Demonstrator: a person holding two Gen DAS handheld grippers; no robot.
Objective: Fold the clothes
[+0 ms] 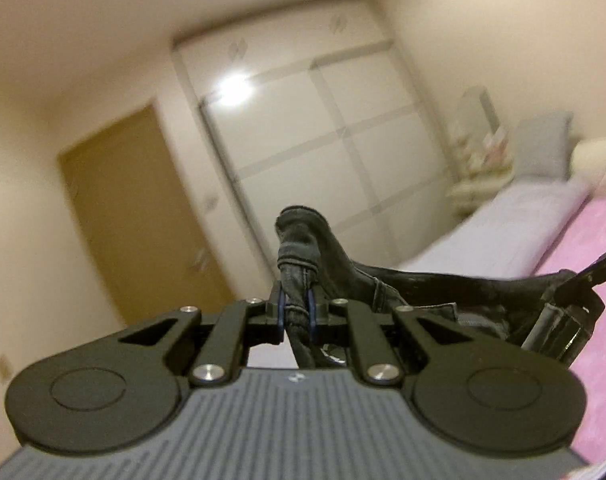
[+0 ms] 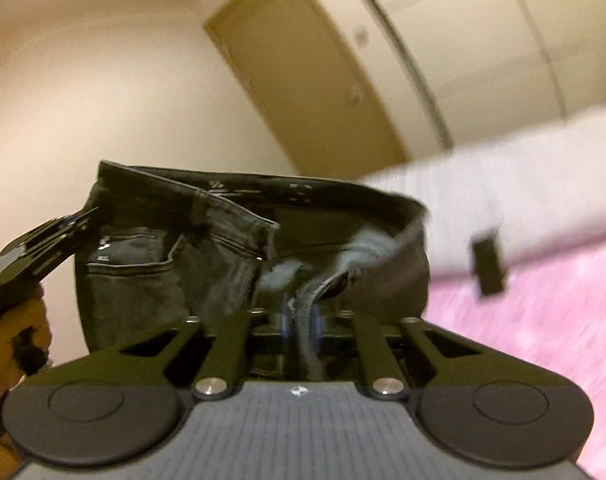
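The left gripper is clenched on a bunched edge of the black jeans, the denim rising straight up between its blue pads. Off to its right the waistband stretches across to the right gripper, so the garment hangs in the air between the two tools, above the pink bedspread.

From the other side, the right gripper is clamped on cloth by the open fly. Ahead of it the jeans spread open, with pocket and belt loop showing. The left gripper bites the far waistband corner off to its left, with the person's hand wrapped round its handle.

What could go wrong, I'd say: both grips look narrow, each pinching a thick roll of seam more than flat cloth. A tug or a shake to straighten the legs could pull the denim out of one pair of pads, and the whole weight would swing from the other. The waistband also sags between them, so laying it down like this may leave a twist. The right view is smeared, so how deep that grip goes I can only guess.

Both tools are held high and tilted upward, pointing toward the brown door and white wardrobe, roughly level with each other, with the bed below and to their right.
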